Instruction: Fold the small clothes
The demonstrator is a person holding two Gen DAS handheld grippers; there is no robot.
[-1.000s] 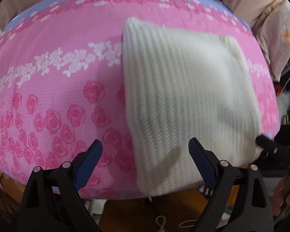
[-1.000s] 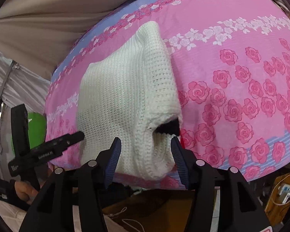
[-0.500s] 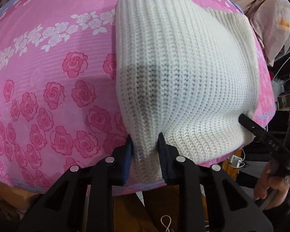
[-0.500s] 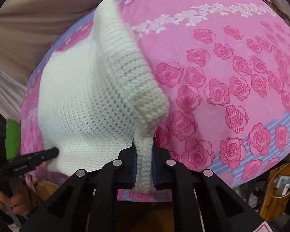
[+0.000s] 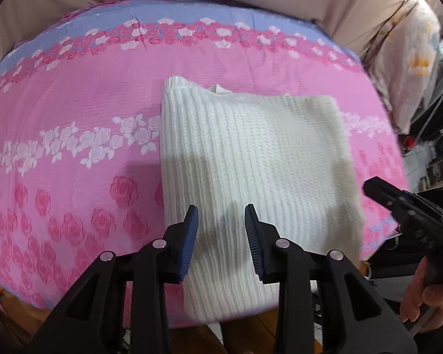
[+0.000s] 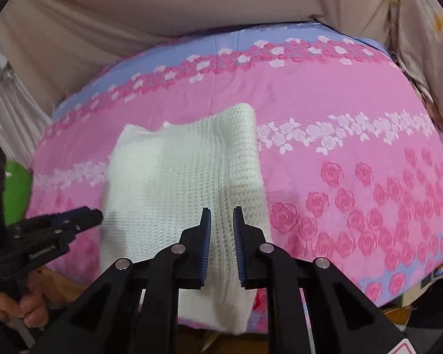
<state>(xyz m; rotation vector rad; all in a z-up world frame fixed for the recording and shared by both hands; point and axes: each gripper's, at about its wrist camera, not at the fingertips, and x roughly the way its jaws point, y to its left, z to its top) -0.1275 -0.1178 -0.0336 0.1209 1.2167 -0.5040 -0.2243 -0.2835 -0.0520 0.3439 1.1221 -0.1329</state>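
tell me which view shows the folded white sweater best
The left wrist view: the sweater fills the middle, with both side edges, the far edge and the tucked layer at the top visible. The right wrist view shows it narrower and off to the left, its near edge behind the claw.

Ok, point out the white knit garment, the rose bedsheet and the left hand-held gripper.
white knit garment (image 5: 251,159), left wrist view, middle of knit.
rose bedsheet (image 5: 73,124), left wrist view, bare pink area.
left hand-held gripper (image 5: 221,221), left wrist view, between fingertips.

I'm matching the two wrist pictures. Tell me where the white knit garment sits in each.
Left wrist: white knit garment centre to right, reaching the bottom edge.
Right wrist: garment left of centre, running down behind the right gripper.
Shared landmark: the band of white roses on the pink sheet.
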